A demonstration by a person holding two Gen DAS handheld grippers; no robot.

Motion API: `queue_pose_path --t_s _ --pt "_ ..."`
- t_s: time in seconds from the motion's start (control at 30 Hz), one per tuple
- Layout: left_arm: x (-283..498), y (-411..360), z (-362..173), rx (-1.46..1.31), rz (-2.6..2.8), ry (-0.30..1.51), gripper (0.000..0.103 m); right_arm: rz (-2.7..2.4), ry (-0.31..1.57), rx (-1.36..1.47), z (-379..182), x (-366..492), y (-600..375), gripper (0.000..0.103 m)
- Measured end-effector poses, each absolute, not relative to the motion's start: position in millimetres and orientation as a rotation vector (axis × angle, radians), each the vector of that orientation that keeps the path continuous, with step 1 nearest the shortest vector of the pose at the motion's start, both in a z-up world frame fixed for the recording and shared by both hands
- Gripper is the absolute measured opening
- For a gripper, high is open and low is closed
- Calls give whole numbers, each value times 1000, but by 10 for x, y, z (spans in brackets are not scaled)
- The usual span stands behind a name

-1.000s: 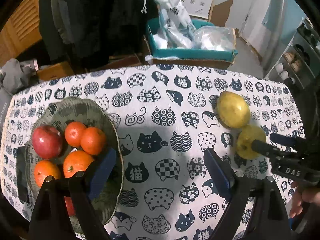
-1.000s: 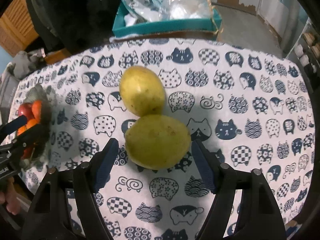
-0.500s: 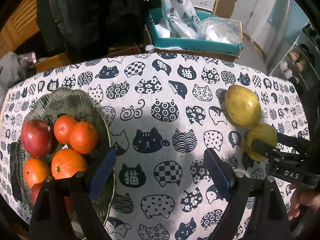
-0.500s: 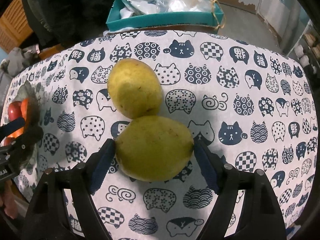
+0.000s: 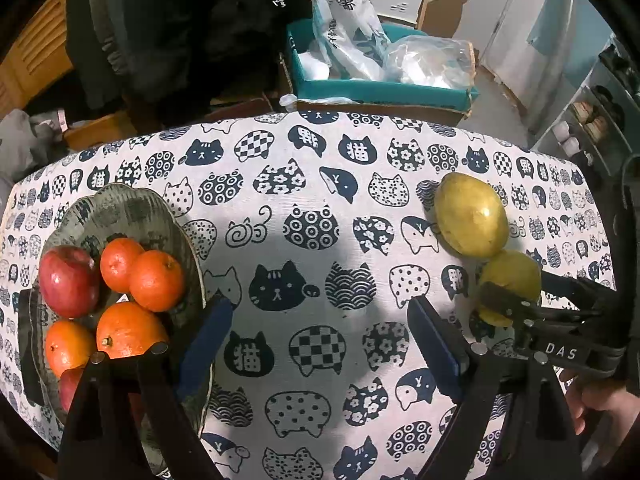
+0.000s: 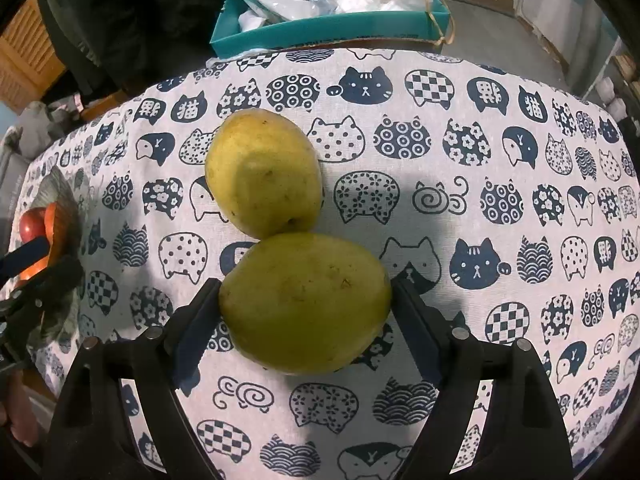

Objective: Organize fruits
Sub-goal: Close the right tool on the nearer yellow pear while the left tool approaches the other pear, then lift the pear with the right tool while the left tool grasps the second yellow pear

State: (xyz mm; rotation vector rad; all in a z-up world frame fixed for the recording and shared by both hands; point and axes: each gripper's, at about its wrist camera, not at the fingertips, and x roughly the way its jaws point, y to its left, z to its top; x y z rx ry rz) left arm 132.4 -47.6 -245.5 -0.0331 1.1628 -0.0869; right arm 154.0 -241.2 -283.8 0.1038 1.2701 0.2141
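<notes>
Now, R fingers: blue pads [image 6: 196,334] stand one each side of the near yellow fruit [image 6: 306,304]; they sit right at its flanks, but whether they press on it I cannot tell. Jaws have just been opening wider.
R gripper [image 6: 306,328]: pitched steeply down at the table, black frame low in its own view. From the L cam it comes in from the right edge, with a hand [image 5: 608,408] behind it.
L fingers: blue pads [image 5: 204,336] apart, nothing between them but cloth.
L gripper [image 5: 320,340]: tilted steeply down; L pad hangs over the plate's right rim, R pad over bare cloth.
Near yellow fruit: oval, yellow-green, dull skin w/ small brown specks; lies on the cloth, right part of the table, touching the far yellow fruit [image 6: 264,174].
Far yellow fruit: same kind, a bit paler, brown flecks, glossy highlight in the L cam; just beyond the near one.
Plate [image 5: 120,208]: grey-green, scalloped rim, left side of the table, well apart from the yellow pair.
On plate: red apple [image 5: 68,280] at left, several oranges [image 5: 156,280] packed beside and nearer; a second red fruit partly hidden behind the L gripper frame.
Tablecloth [image 5: 320,240]: white w/ navy cat heads; some carry the character 猫.
Writing: "DAS" in white on the R gripper body, seen from the L cam.
Beyond table: teal box [image 5: 380,92] w/ plastic bags; bag print too small to read.
</notes>
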Motion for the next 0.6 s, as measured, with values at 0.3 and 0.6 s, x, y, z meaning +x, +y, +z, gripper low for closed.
queue_pose_path --t_s 0.3,0.6 --pt "1362 -605 -2416 -46 -108 1158 90 171 1226 102 -2794 1403 -2582 82" --pt "1491 -932 -2456 -100 -181 1178 90 66 1183 134 -2763 1408 -3092 82"
